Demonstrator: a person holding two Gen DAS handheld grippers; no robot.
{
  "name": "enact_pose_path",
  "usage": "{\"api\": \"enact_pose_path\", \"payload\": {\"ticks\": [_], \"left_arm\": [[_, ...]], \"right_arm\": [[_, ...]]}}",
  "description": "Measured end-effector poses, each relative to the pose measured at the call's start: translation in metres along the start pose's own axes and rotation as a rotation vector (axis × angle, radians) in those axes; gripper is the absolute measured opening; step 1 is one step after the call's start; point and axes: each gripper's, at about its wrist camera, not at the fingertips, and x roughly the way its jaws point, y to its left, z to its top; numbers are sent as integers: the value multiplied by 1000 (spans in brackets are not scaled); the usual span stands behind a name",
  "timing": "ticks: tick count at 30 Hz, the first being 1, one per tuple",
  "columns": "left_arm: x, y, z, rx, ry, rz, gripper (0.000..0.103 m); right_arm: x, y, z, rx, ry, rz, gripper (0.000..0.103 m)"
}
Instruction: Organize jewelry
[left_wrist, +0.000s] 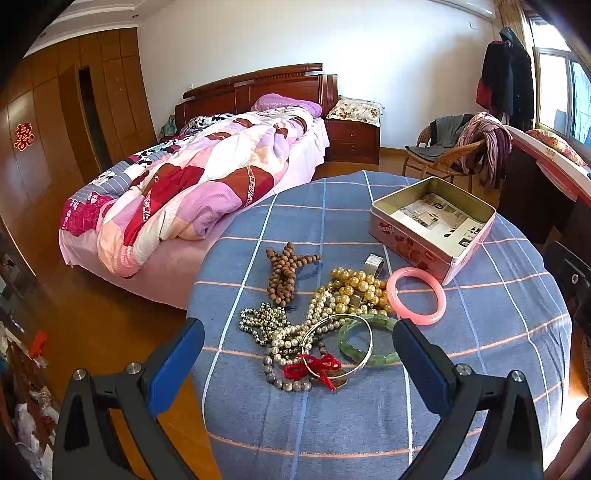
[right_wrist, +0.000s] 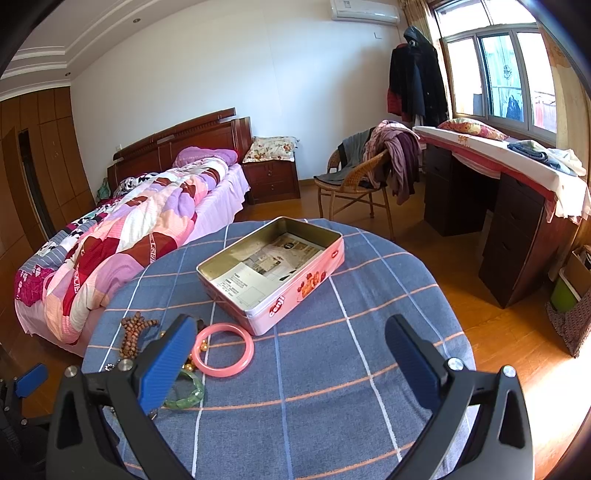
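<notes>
A heap of jewelry lies on the round table's blue checked cloth (left_wrist: 369, 424): brown wooden beads (left_wrist: 286, 271), gold pearls (left_wrist: 356, 288), white pearls (left_wrist: 314, 321), a silver bangle (left_wrist: 336, 343) with a red bow (left_wrist: 314, 365), a green bangle (left_wrist: 364, 339) and a pink bangle (left_wrist: 416, 295). An open pink tin (left_wrist: 432, 225) lined with paper stands behind them. My left gripper (left_wrist: 297, 350) hovers open over the near side of the heap. My right gripper (right_wrist: 291, 358) is open above bare cloth, right of the pink bangle (right_wrist: 223, 349) and in front of the tin (right_wrist: 273, 269).
A bed with a patchwork quilt (left_wrist: 192, 184) stands left of the table. A wicker chair (right_wrist: 354, 184) draped with clothes and a dark desk (right_wrist: 517, 229) are at the back right. Wooden floor surrounds the table.
</notes>
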Motion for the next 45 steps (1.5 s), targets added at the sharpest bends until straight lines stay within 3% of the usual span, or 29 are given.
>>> {"api": "enact_pose_path", "payload": {"ticks": [45], "left_arm": [[1, -2, 2, 5, 12, -17, 102]], "right_arm": [[1, 2, -2, 1, 14, 1, 103]]}}
